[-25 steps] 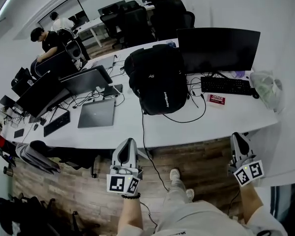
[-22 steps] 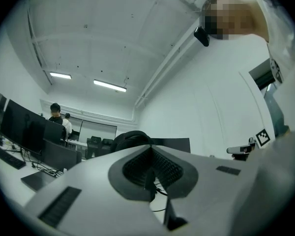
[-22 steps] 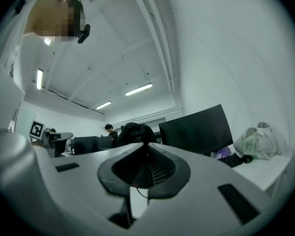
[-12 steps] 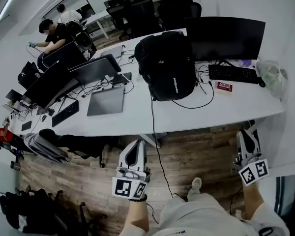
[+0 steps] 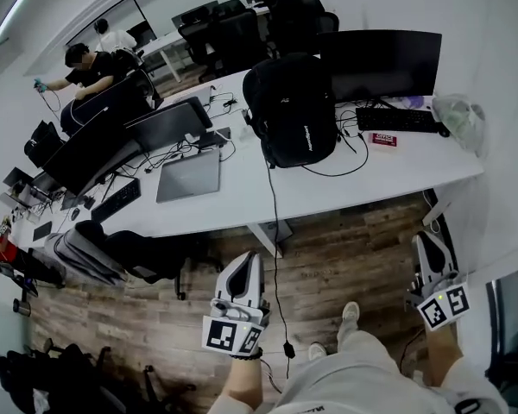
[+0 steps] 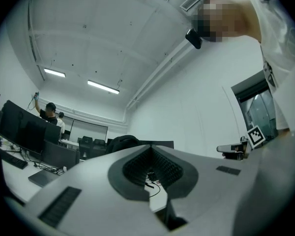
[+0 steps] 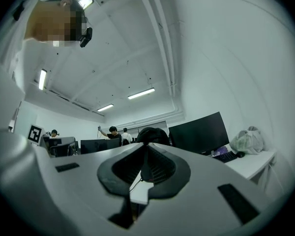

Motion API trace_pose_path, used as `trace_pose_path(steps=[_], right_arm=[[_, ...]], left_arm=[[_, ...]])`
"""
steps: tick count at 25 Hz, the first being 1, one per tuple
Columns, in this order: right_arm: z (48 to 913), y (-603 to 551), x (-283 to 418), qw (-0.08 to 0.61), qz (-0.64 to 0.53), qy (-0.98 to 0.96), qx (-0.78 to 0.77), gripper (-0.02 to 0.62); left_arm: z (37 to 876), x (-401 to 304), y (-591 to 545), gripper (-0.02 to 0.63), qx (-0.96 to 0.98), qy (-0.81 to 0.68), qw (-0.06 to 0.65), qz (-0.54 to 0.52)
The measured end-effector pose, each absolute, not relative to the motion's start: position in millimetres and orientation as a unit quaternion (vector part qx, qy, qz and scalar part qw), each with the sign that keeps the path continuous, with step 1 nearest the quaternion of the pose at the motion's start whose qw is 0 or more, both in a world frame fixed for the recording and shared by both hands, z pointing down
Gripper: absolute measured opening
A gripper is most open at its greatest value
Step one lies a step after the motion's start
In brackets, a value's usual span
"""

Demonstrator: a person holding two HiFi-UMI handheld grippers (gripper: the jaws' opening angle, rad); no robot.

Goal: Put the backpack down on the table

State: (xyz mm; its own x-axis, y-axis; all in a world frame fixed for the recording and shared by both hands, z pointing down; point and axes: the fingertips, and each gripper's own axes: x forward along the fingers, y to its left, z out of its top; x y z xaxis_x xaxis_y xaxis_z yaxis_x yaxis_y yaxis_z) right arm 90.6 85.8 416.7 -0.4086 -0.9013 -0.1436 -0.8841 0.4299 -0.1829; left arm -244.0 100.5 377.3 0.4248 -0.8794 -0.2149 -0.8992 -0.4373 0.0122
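The black backpack [image 5: 295, 110] stands upright on the white table [image 5: 363, 184], just left of a dark monitor [image 5: 380, 63]. Both my grippers hang over the wooden floor, well back from the table's front edge. My left gripper [image 5: 249, 261] is shut with nothing in it. My right gripper [image 5: 425, 241], at the right edge, is shut and holds nothing either. In the left gripper view the backpack [image 6: 120, 140] shows far off above the closed jaw tips [image 6: 150, 149]. The right gripper view has the backpack [image 7: 152, 132] just over its closed tips [image 7: 145, 147].
A keyboard [image 5: 397, 121], a red-and-white card and a plastic bag [image 5: 460, 115] lie right of the backpack, a grey laptop [image 5: 188, 176] to its left. A black cable [image 5: 274, 257] drops from the table to the floor. Office chairs [image 5: 233, 28] and seated people [image 5: 86, 67] are behind.
Both grippers have drawn back from the table along with the person. The table and backpack now sit farther up the head view, with more floor showing. The backpack has stayed put.
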Motion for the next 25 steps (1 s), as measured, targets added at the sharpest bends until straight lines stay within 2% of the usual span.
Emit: trace_pose_path(steps=[13,25], right_arm=[[404,177,101,0.117,-0.052,0.829,-0.545,0.029],[384,195,122,0.096,-0.032,0.843,-0.528,0.014]], left_arm=[[378,-255,177,0.009,-0.838,0.532,0.038,0.112],[352,-189,201,0.009,-0.843,0.520,0.058,0.124]])
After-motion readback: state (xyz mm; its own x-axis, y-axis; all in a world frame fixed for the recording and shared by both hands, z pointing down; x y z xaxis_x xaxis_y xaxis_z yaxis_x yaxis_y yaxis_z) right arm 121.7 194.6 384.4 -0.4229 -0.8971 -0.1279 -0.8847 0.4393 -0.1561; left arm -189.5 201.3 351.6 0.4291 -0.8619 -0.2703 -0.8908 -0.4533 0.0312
